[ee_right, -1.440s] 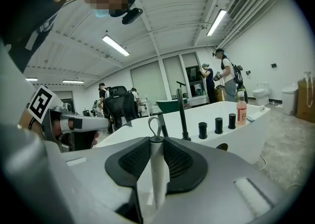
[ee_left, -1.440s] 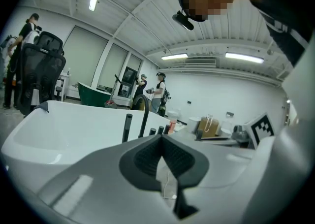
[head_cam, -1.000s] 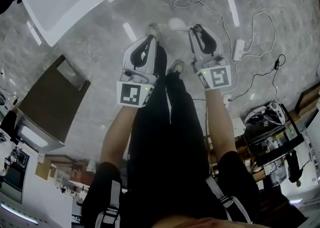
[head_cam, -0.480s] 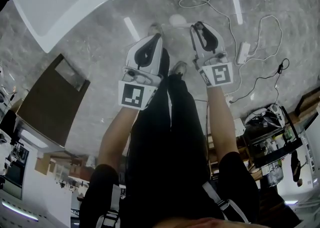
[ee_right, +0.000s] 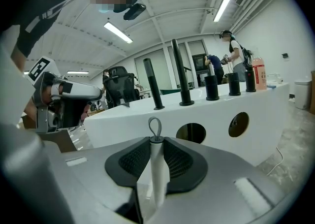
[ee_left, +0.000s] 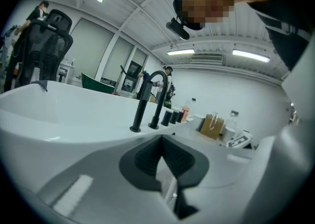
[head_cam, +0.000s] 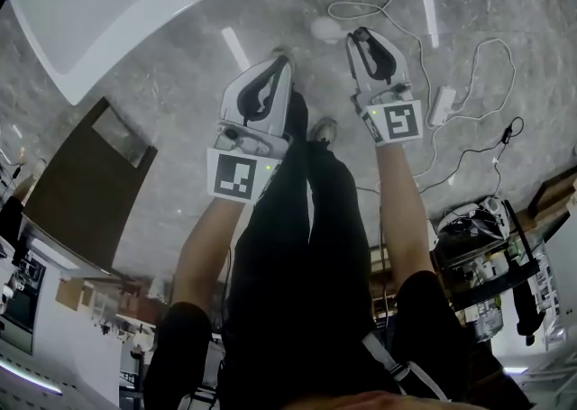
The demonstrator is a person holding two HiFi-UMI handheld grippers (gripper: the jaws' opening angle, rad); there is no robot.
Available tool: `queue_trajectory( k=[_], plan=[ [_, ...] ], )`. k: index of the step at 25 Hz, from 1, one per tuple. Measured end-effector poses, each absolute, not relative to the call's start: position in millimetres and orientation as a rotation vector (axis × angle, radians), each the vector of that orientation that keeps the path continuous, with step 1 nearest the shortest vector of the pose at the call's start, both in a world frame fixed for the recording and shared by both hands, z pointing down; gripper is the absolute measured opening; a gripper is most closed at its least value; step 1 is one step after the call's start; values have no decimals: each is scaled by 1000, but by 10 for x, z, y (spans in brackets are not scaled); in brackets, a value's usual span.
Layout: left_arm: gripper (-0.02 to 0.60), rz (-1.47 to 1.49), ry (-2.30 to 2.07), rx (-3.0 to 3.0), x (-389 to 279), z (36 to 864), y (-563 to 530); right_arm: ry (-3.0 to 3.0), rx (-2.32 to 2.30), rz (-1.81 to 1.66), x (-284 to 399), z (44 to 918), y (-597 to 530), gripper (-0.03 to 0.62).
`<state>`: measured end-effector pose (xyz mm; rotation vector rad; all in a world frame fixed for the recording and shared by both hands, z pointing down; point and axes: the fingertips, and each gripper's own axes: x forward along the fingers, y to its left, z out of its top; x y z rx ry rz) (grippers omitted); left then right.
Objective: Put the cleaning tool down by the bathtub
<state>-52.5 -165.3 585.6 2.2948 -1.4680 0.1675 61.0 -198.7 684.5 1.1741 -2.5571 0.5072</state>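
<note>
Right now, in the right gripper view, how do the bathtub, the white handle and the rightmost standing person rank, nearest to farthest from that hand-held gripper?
1. White handle: gripped between its jaws.
2. Bathtub: ahead, across the view.
3. Rightmost standing person: far back, upper right.

Three cameras, all riding on you

Your head camera looked steeply down past the left gripper point(head_cam: 278, 60) and right gripper point(head_cam: 360, 37) to the floor point(head_cam: 180, 102). Each gripper camera sat low and close behind its own jaws, facing roughly level toward the nearby bathtub point(head_cam: 108, 3), which all three views shared.
</note>
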Motion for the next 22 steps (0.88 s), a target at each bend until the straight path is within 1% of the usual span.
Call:
queue_trajectory(
  k=[22],
  plan=[
    [8,113,-1545,2286,-511,6389,-1823,-2603,1110,478,585,7699,-2244,87]
  ],
)
